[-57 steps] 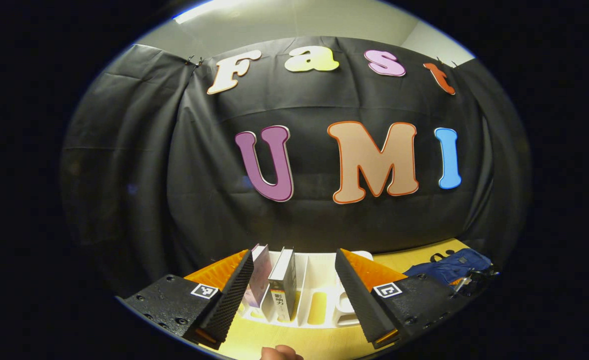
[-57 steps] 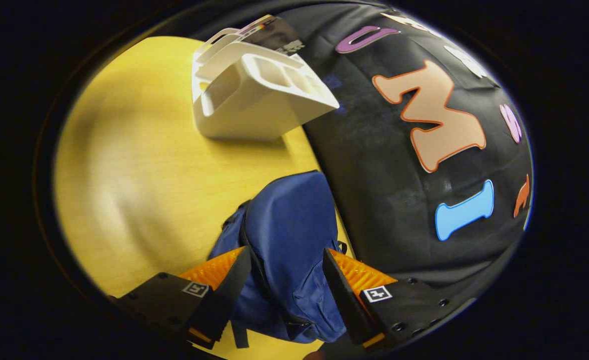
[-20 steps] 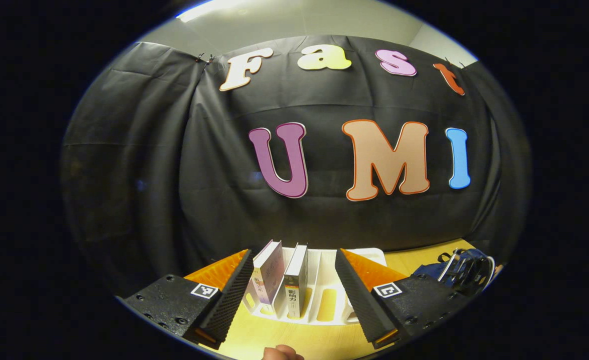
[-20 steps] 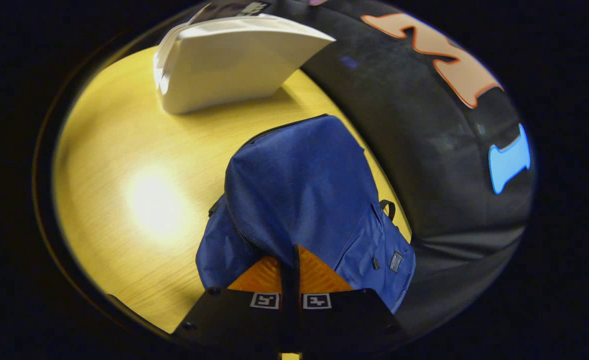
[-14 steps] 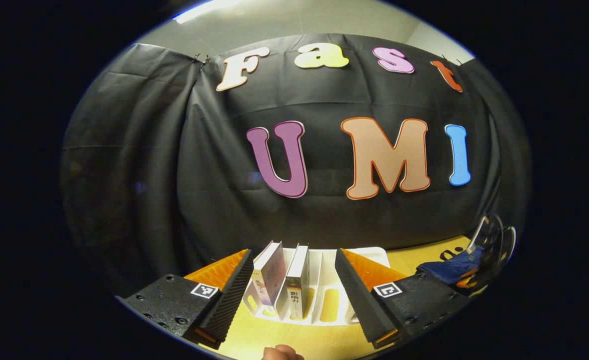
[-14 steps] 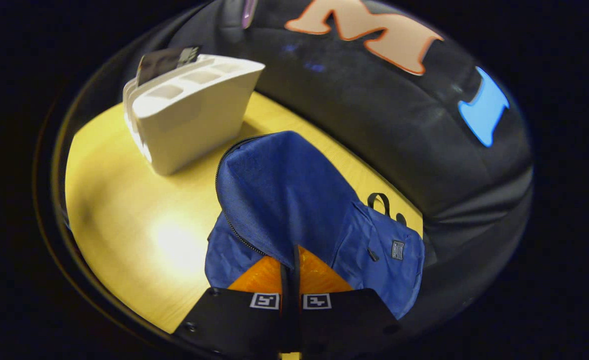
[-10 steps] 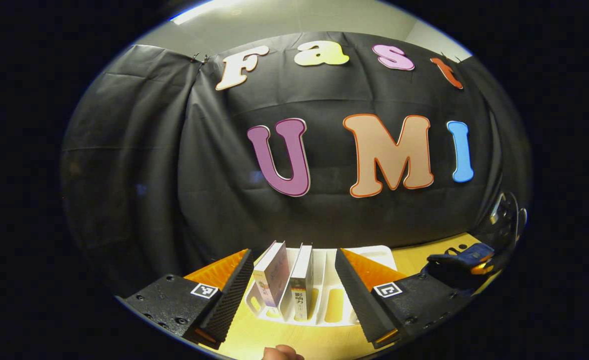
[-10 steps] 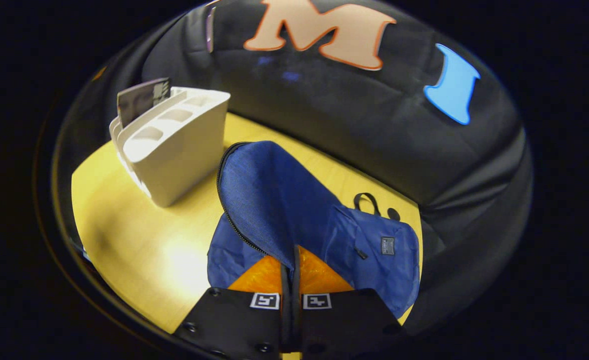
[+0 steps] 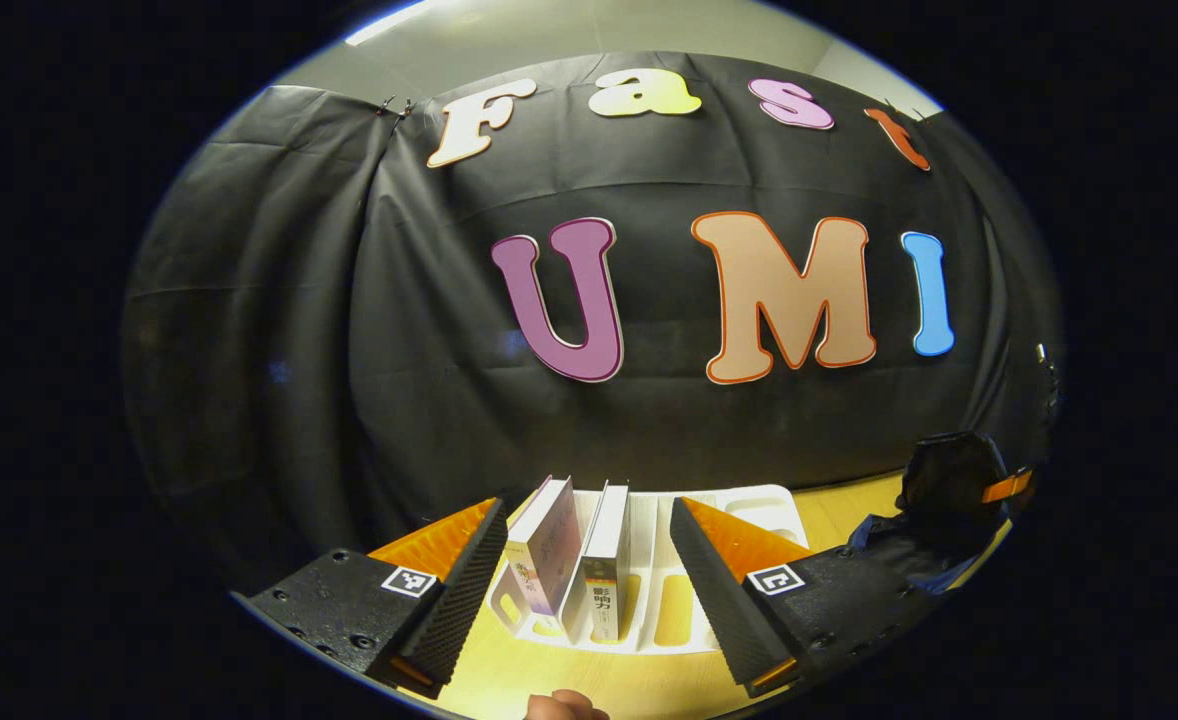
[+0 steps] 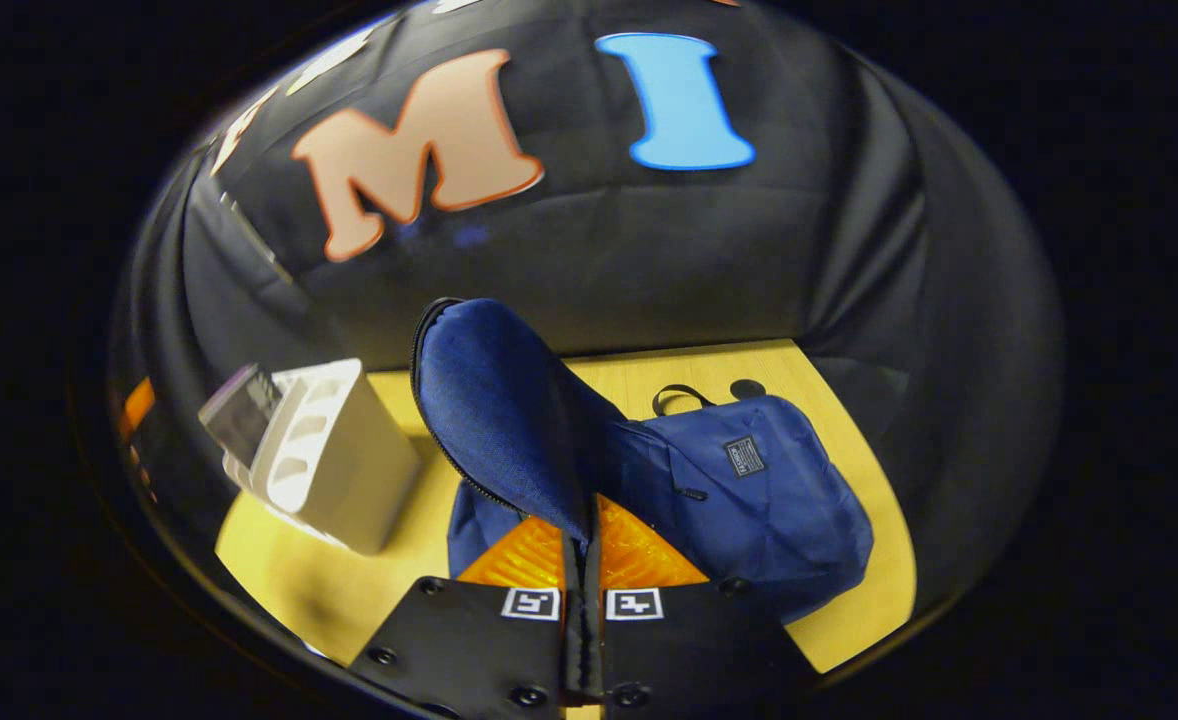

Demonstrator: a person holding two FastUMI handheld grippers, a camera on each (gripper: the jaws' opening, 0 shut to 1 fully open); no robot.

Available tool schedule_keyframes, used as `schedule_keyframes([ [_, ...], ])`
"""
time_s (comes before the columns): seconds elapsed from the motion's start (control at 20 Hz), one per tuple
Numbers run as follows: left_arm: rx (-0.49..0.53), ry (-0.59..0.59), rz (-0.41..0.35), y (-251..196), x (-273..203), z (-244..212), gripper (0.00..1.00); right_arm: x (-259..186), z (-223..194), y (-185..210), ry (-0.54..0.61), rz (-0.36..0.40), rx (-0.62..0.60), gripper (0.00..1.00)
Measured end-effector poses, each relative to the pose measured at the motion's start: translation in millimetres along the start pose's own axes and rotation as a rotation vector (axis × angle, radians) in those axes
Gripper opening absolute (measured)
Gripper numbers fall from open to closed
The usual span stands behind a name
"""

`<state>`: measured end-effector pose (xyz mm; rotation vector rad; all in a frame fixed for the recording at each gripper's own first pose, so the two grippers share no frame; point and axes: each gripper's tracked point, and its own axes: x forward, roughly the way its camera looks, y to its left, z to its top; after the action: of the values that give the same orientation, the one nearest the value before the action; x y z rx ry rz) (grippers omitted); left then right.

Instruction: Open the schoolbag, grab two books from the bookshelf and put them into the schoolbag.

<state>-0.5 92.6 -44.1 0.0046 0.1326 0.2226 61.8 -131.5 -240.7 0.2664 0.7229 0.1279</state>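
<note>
The blue schoolbag lies on the yellow table. My right gripper is shut on the edge of its front flap, which it holds up so the zip edge curls open. The white bookshelf stands left of the bag with a book sticking out. In the left gripper view the bookshelf holds two upright books in its left slots. My left gripper hovers open in front of them, touching neither. The right gripper appears far right above the schoolbag.
The black cloth wall runs close behind the bookshelf and the bag. Bare yellow table lies right of the bag and in front of the bookshelf. A fingertip of the holding hand shows at the bottom edge.
The right gripper shut on the bag's flap and has raised it while swinging round. The left gripper has edged a little closer to the books and stays open.
</note>
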Motion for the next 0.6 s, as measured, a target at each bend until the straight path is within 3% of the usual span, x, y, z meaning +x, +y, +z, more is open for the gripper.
schedule_keyframes([
  [0.2,-0.03,0.065,-0.026,-1.5,18.3,-14.7,0.96,8.1,-1.4,-13.7,-0.008,0.012,0.204,0.0],
  [0.3,-0.05,0.118,-0.048,-3.0,31.0,-22.4,0.96,10.1,0.2,-17.7,-0.012,0.006,0.218,0.06],
  [0.6,-0.111,0.368,-0.149,-19.2,83.4,-68.2,0.96,14.6,-1.7,-16.5,-0.001,0.016,0.248,0.03],
])
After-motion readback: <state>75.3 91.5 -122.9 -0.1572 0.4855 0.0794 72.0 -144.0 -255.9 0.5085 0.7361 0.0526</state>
